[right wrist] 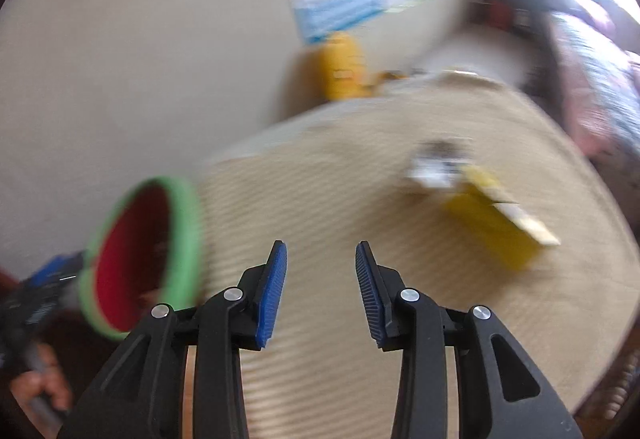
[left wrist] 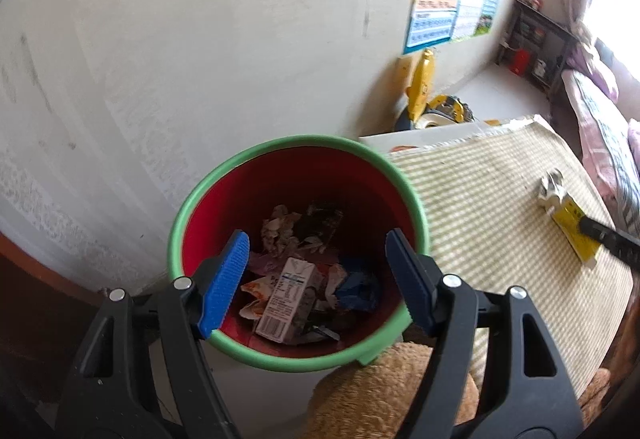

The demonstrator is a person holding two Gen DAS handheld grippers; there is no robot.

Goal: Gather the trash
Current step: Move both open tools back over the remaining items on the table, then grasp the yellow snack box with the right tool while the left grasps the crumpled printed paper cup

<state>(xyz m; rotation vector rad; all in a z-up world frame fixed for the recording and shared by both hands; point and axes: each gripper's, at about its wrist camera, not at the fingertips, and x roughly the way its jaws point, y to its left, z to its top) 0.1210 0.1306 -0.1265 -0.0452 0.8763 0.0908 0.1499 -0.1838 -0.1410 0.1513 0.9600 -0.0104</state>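
Observation:
A red bin with a green rim (left wrist: 298, 141) holds a small white carton (left wrist: 284, 303), crumpled paper and wrappers. My left gripper (left wrist: 316, 239) hangs just above the bin's mouth, open, with nothing between its blue pads. On the striped mat to the right lie a flat yellow carton (left wrist: 576, 235) and a crumpled white wrapper (left wrist: 552, 187). The right wrist view is blurred. There my right gripper (right wrist: 320, 247) is open and empty over the mat, with the yellow carton (right wrist: 492, 231) and the wrapper (right wrist: 436, 163) ahead to its right. The bin (right wrist: 184, 239) stands at its left.
The striped mat (left wrist: 480, 207) covers a raised surface beside the wall. A brown plush toy (left wrist: 380, 391) lies below the bin. A yellow toy vehicle (left wrist: 424, 87), a dark shelf (left wrist: 532, 39) and a bed with pink bedding (left wrist: 600, 135) stand further off. A hand (right wrist: 40, 383) shows at lower left.

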